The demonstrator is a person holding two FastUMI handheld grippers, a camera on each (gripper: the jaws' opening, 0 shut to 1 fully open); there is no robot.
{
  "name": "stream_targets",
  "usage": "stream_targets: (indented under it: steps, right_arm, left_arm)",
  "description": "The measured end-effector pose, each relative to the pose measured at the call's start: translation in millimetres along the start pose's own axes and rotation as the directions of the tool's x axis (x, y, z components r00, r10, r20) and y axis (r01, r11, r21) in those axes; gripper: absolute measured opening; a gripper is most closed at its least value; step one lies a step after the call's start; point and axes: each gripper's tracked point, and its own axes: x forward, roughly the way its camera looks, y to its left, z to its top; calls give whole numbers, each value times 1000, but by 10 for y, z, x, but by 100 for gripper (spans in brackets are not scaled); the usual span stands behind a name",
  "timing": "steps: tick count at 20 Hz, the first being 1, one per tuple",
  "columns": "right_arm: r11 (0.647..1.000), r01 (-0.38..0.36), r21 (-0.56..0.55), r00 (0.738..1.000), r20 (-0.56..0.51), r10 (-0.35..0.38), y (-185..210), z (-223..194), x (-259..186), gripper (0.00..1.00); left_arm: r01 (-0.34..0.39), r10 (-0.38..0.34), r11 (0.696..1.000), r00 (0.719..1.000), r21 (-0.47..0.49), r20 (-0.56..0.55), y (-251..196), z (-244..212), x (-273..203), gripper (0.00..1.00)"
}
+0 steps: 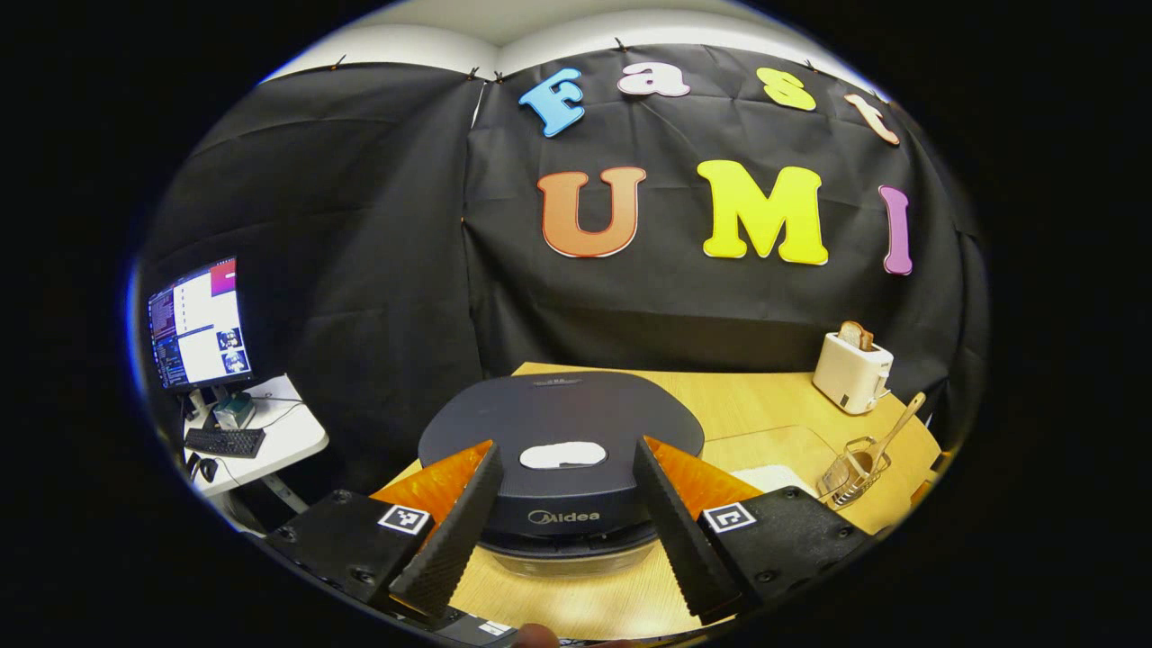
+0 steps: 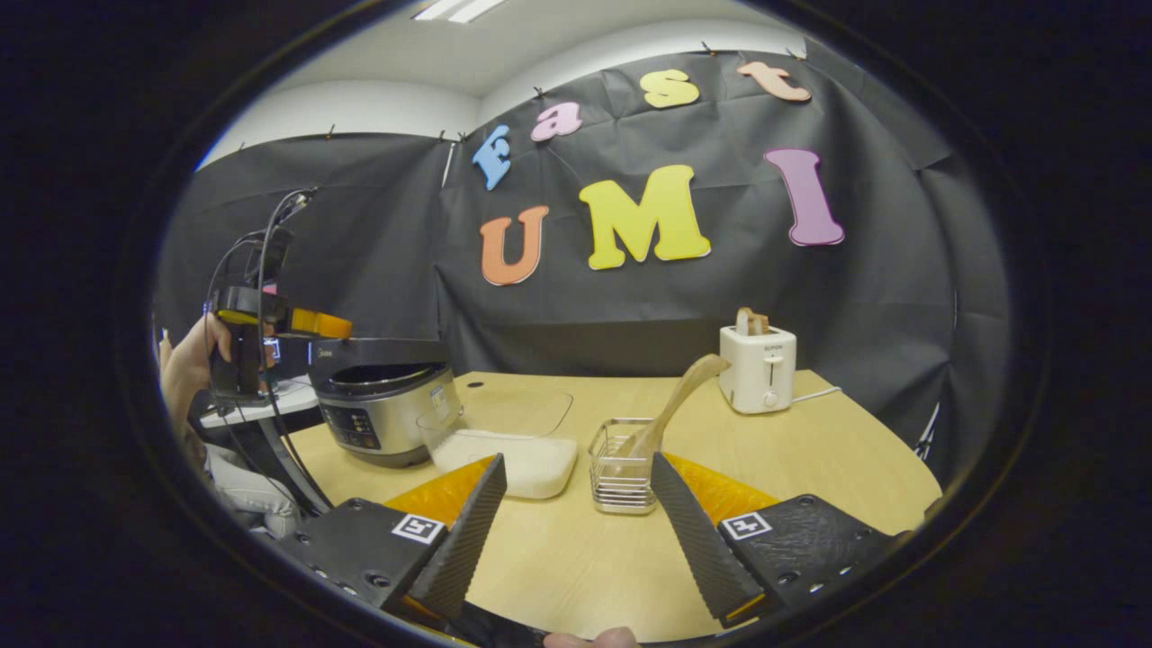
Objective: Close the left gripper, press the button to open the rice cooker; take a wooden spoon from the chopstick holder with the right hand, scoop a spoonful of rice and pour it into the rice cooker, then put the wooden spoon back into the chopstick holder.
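The dark rice cooker (image 1: 558,423) stands right in front of me with its lid down, a pale button (image 1: 563,455) on the lid's front. My left gripper (image 1: 567,445) is open, one finger on each side of the button and above the lid. In the right gripper view a hand holds the left gripper (image 2: 328,324) over the cooker (image 2: 382,400). A wooden spoon (image 2: 675,396) leans in the wire chopstick holder (image 2: 621,468). A clear box of white rice (image 2: 508,459) sits between cooker and holder. My right gripper (image 2: 578,461) is open and holds nothing, short of the holder.
A white toaster (image 2: 758,364) with bread in it stands at the back of the wooden table (image 2: 810,468), its cord trailing right. The holder with the spoon (image 1: 850,472) and the toaster (image 1: 850,369) lie to the cooker's right. A side desk with a monitor (image 1: 198,324) stands to the left.
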Motion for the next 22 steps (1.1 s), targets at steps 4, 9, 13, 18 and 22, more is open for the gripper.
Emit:
stream_targets:
  steps: [4,9,13,18,22]
  right_arm:
    - [999,31,8,999,29,-31,-64,42,-4,92]
    - [999,33,36,999,35,-35,-89,40,45,91]
    - [998,32,61,999,35,-35,-77,3,139,91]
    - [997,10,75,1000,-13,-9,50,-152,266,92]
    - [998,29,60,999,11,-30,32,-47,265,91]
  left_arm:
    - [-12,12,1000,999,-4,-33,1,-236,26,94]
    - [-16,16,1000,1000,-4,5,-15,-278,25,95]
    - [-10,10,1000,1000,-17,-11,-3,-404,5,94]
    - [-15,15,1000,999,-7,41,-4,-348,12,92]
    - [-37,38,999,999,-24,23,-1,-327,20,92]
